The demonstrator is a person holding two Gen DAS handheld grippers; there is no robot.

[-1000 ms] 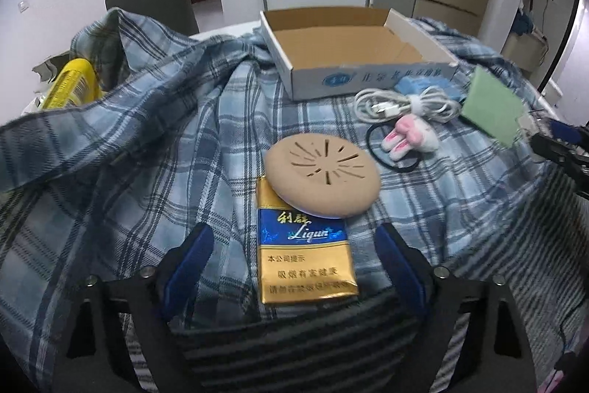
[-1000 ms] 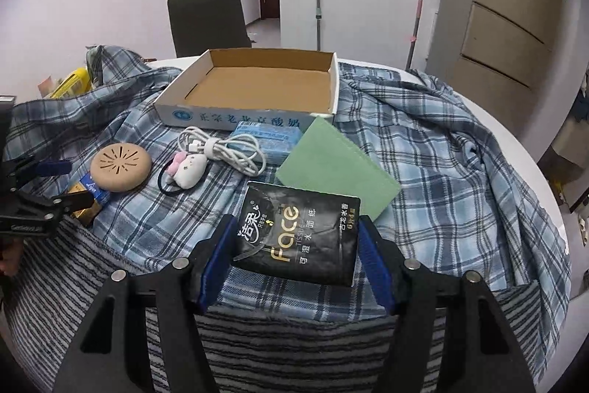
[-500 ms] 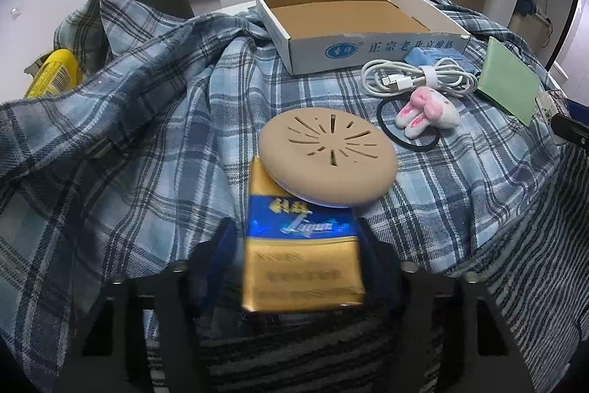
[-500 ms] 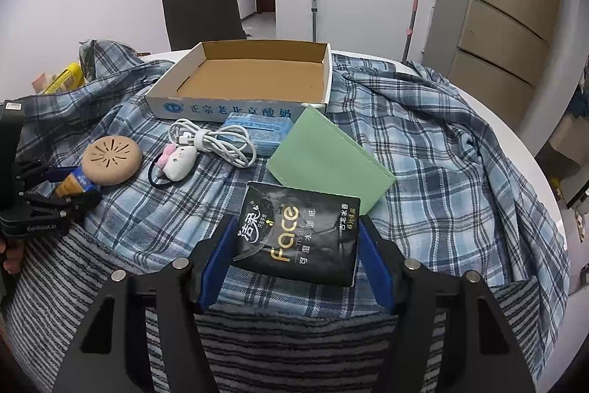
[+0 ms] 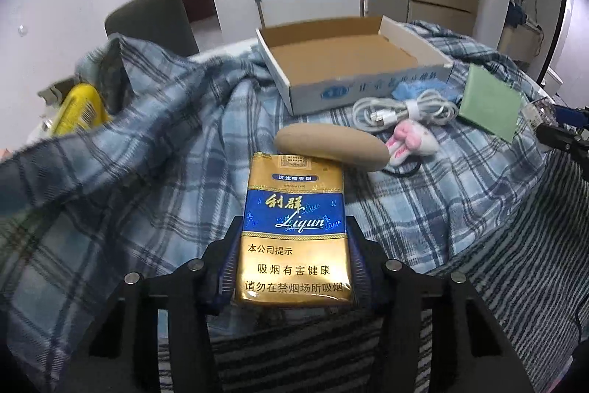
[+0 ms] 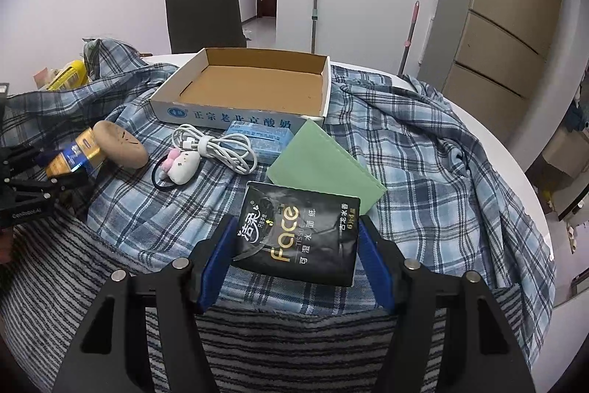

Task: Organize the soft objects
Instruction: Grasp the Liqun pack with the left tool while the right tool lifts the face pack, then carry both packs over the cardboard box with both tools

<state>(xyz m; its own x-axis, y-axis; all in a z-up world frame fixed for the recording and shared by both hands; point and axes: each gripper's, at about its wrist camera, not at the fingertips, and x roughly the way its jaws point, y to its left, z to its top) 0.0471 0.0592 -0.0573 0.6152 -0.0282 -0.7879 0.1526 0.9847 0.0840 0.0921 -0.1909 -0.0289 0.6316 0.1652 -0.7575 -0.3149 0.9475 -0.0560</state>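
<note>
My left gripper (image 5: 293, 225) is shut on a gold and blue cigarette pack (image 5: 292, 267), held just above the plaid shirt (image 5: 154, 179). A tan round disc (image 5: 331, 146) leans tilted against the pack's far end. From the right wrist view the left gripper (image 6: 62, 172) sits at the far left with the pack (image 6: 79, 153) and the disc (image 6: 119, 144). My right gripper (image 6: 297, 223) is shut on a black "Face" tissue pack (image 6: 298, 238). An open cardboard box (image 6: 235, 115) stands behind, with nothing in it.
Between the grippers lie a pink and white plush hair tie (image 6: 182, 166), a coiled white cable (image 6: 217, 148), a blue tissue pack (image 6: 261, 137) and a green pad (image 6: 324, 166). A yellow package (image 5: 75, 109) sits far left. A striped cloth (image 6: 294, 337) covers the near edge; a chair (image 6: 202, 13) stands behind.
The left jaws came together on the cigarette pack and lifted it. The tan disc that lay on its far end tipped up onto its edge. The right gripper kept still.
</note>
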